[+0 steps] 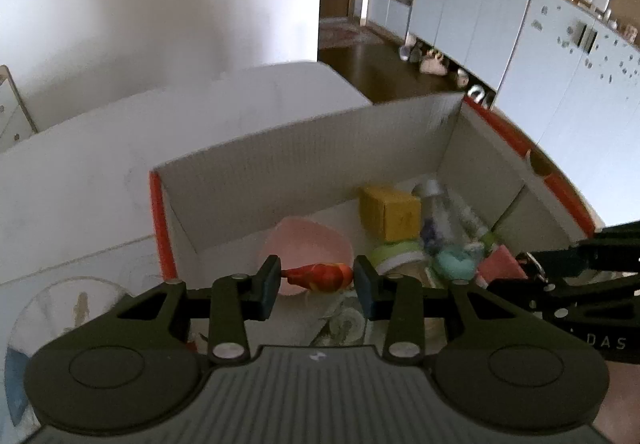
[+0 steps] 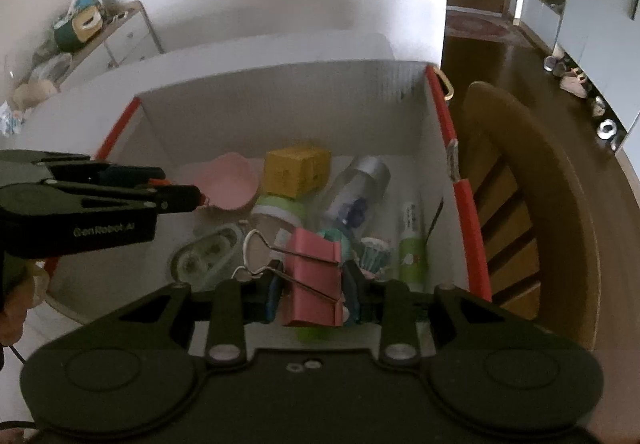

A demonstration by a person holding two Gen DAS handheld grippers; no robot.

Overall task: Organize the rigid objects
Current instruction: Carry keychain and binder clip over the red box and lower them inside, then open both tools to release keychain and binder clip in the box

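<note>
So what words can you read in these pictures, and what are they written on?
"GenRobot.AI": on the side of the left gripper, seen from the right wrist camera.
"DAS": on the side of the right gripper, seen from the left wrist camera; the rest is cut off.
Yellow box: faint marks, too blurred to read.
Green tube: small print, too blurred to read.
Clear bottle: blue print, unreadable.

Both views are dim and soft, with a faint grey haze and mild motion blur that smears the far cabinets (image 1: 500,24) and the things inside the box (image 2: 424,112). Daylight falls on the white wall (image 1: 160,4), which looks washed out, while the near gripper bodies stay almost black in shadow. Fisheye distortion bends straight edges, and the corners fall to black.
</note>
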